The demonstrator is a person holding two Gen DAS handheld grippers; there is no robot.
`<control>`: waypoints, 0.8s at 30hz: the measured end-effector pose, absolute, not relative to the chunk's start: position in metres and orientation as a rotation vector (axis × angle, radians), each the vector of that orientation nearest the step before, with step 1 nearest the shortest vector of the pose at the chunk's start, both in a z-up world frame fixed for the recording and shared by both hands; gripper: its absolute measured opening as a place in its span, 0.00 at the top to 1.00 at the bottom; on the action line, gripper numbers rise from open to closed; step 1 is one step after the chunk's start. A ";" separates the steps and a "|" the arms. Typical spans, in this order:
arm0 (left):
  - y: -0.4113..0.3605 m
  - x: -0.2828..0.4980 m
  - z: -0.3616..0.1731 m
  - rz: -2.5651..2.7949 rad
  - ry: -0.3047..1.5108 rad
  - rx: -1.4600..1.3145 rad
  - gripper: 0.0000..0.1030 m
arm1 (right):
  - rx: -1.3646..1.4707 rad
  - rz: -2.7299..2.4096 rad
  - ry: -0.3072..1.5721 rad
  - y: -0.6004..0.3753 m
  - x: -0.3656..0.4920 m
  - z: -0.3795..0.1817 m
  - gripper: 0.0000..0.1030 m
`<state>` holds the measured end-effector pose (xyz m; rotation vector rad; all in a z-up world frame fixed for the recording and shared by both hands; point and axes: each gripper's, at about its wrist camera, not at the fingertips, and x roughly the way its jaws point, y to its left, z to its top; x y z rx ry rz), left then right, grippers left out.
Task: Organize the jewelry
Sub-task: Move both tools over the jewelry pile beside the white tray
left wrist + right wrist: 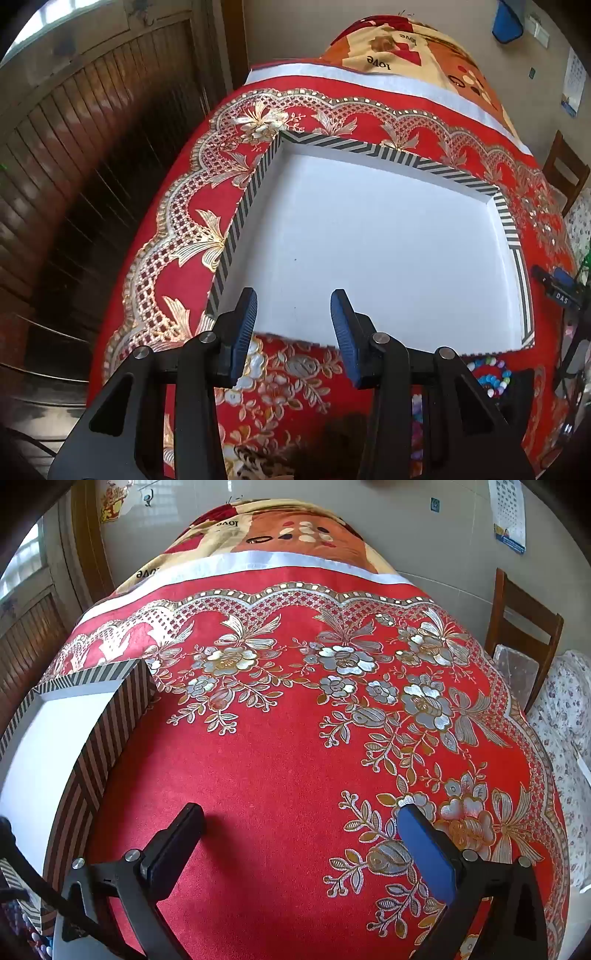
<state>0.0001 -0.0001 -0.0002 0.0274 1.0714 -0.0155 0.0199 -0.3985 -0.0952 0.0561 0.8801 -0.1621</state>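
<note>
Left gripper (pixel 293 321): nearest the lens in the left wrist view, bottom centre; blue pads apart with nothing between them, hanging over the near edge of the tray.
Tray (pixel 236 221): shallow white box with a black-and-white striped rim, filling the middle of the frame; nothing lies inside it.
Beads (pixel 493 376): small, many-coloured, in a dark container at lower right, just beside the tray's near right corner and partly hidden by the gripper arm.
Right gripper (pixel 301 819): in the right wrist view, bottom centre; jaws spread wide and holding nothing, above bare red tablecloth (pixel 280 760).
Tray, right view (pixel 122 709): striped wall at left edge.
Step in hand: likely reaching for beads to move into the tray.
Doing it well: swing toward the lower right, lower slowly, pinch one strand or cluster, avoid the tray rim.
</note>
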 end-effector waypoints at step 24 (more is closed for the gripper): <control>0.001 -0.095 -0.008 0.044 1.097 0.065 0.60 | 0.088 -0.206 0.980 -0.365 -0.037 -0.066 0.03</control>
